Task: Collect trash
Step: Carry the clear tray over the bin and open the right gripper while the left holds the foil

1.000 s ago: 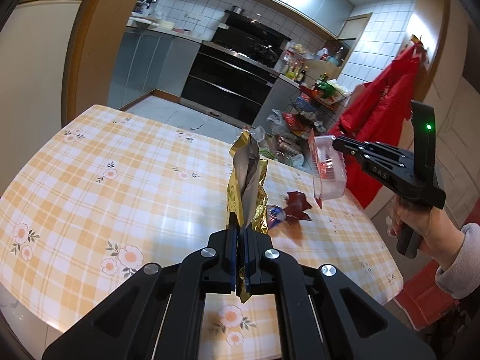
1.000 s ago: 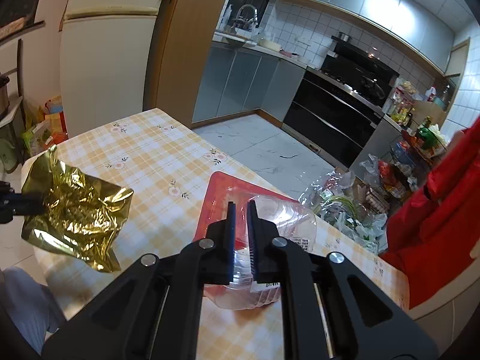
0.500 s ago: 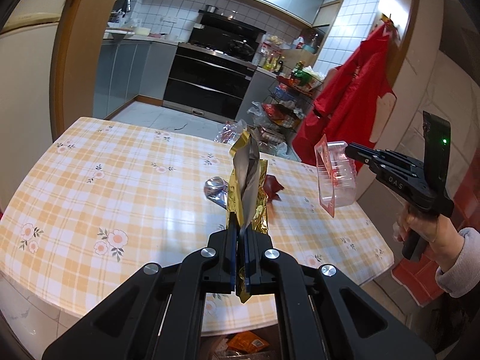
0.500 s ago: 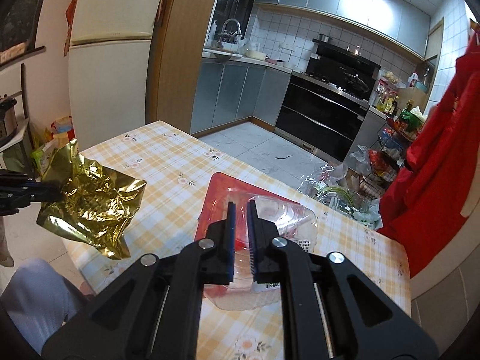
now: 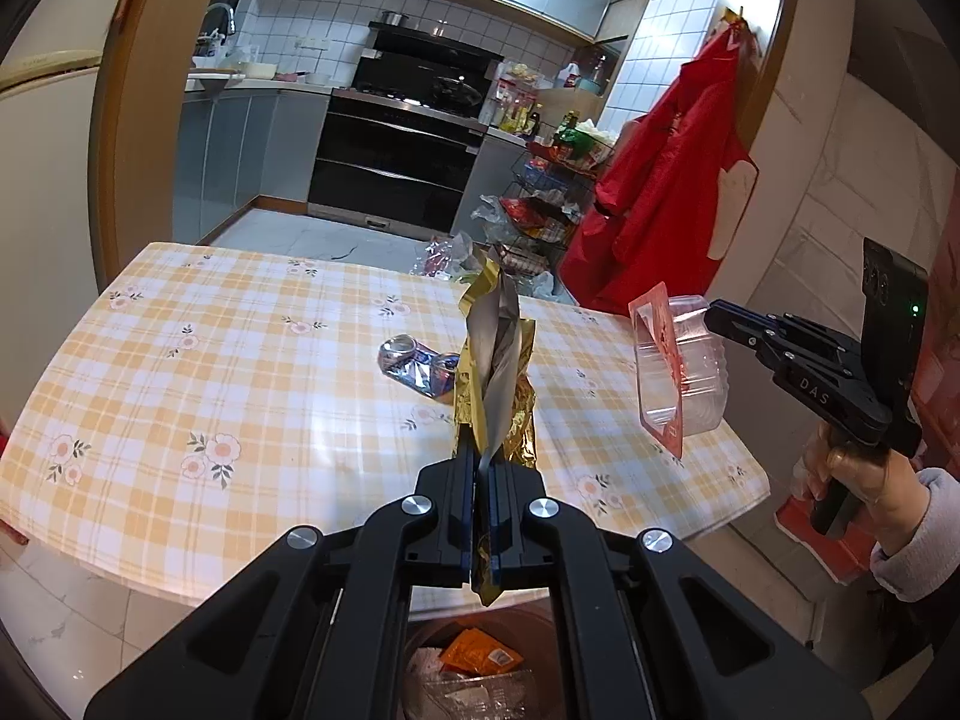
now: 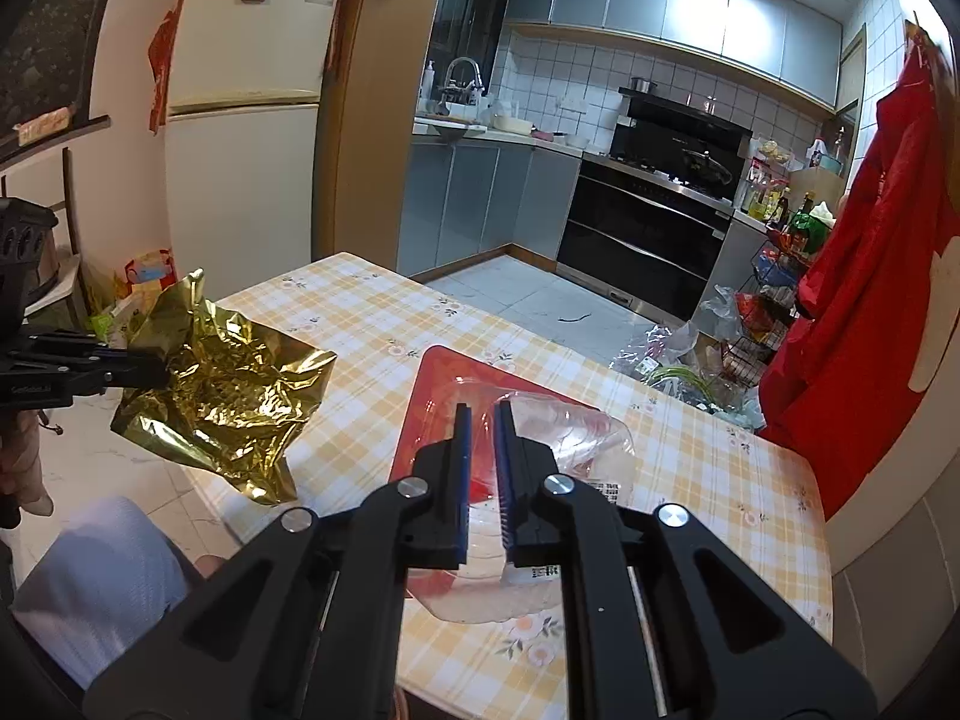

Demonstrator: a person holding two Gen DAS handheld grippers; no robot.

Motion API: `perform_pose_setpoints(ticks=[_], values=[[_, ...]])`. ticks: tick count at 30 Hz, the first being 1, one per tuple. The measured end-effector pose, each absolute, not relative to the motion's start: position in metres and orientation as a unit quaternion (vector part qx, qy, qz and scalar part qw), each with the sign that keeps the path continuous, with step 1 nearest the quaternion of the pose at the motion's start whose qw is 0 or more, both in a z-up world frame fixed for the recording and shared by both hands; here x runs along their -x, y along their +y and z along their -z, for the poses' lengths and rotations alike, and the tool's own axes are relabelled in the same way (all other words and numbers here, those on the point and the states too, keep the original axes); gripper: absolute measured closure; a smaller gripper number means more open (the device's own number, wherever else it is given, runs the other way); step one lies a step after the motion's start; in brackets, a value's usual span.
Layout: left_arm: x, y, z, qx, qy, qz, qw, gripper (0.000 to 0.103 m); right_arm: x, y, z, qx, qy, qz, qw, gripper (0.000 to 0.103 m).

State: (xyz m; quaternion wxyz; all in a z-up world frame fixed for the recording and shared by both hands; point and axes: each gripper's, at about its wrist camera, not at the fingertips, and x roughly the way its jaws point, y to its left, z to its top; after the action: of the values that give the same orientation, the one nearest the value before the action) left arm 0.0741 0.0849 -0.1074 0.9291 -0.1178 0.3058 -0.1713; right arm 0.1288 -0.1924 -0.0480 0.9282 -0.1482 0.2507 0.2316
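The left gripper [image 5: 483,468] has its jaws clamped on a crumpled gold foil wrapper [image 5: 495,372], which stands upright out of the fingers and hangs in the air over the near edge of the table [image 5: 180,372]. Directly below that gripper, past the table's near edge, the open mouth of a trash bin [image 5: 474,672] shows, with an orange packet and clear plastic already inside. The right gripper [image 6: 483,450] has its jaws pinched on a clear plastic clamshell container [image 6: 564,438] with a red backing, though a narrow gap shows between the finger pads; in the left wrist view this container [image 5: 678,372] is held off the table near its right edge. A crushed drink can [image 5: 414,363] lies on its side around the middle of the checked, flowered tablecloth, just behind the foil wrapper. From the right wrist camera the foil wrapper [image 6: 228,396] appears spread wide beyond the table's left edge.
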Motion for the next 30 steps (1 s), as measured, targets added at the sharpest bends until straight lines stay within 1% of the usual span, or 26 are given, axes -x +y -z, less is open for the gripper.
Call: perform_pose_setpoints(ticks=[9,14,30], values=[[-0.036,0.078,0.106,0.109,0.310,0.182,0.927,0.099,-0.072,-0.207,0.058,0.122,0.263,-0.248,0.924,0.092],[-0.016,0.076,0.113,0.117,0.317,0.184,0.923,0.099,-0.041,-0.208,0.076,0.109,0.284,-0.267,0.915,0.092],[-0.003,0.062,0.127,0.122,0.337,0.193,0.914,0.099,-0.012,-0.189,0.145,0.078,0.367,-0.296,0.879,0.091]])
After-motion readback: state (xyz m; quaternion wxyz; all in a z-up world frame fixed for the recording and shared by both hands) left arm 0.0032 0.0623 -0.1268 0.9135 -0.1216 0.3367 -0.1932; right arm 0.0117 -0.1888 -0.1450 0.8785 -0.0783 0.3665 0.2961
